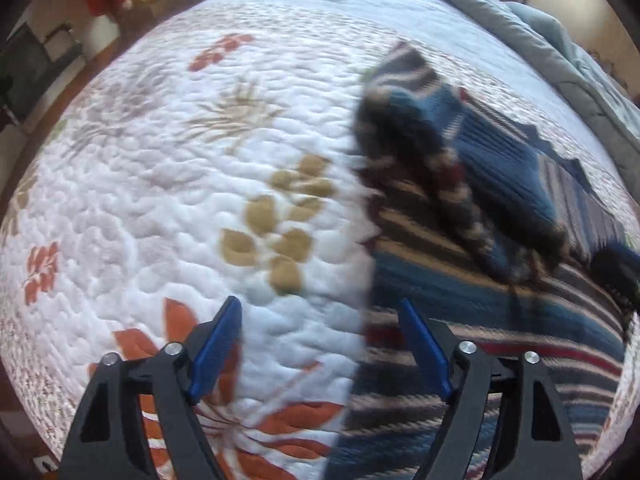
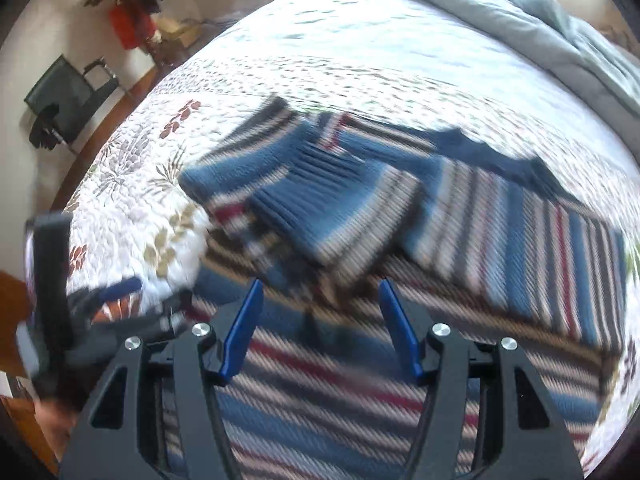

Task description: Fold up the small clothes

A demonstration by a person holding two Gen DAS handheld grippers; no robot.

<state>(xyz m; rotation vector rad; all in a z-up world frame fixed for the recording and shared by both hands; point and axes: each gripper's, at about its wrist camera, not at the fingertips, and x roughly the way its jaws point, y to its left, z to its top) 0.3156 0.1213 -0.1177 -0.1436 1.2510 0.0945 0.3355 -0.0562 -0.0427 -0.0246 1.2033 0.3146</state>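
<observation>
A striped knit sweater (image 1: 460, 280) in blue, white, red and dark bands lies on a white quilted bedspread (image 1: 160, 184). One sleeve (image 1: 432, 152) is folded across its body. My left gripper (image 1: 322, 308) hovers over the sweater's left edge, open, nothing between its blue fingers (image 1: 218, 344). In the right wrist view the sweater (image 2: 360, 360) fills the lower frame, its sleeve (image 2: 320, 200) lying folded over. My right gripper (image 2: 320, 292) hangs open above the striped body, with no cloth pinched. The left gripper (image 2: 120, 312) shows blurred at the left edge.
The quilt carries orange, tan and grey flower prints (image 1: 276, 224). A grey-blue duvet (image 2: 560, 40) is bunched at the far side of the bed. Beyond the bed's left edge are a wooden floor, a dark chair (image 2: 68, 104) and a red object (image 2: 130, 26).
</observation>
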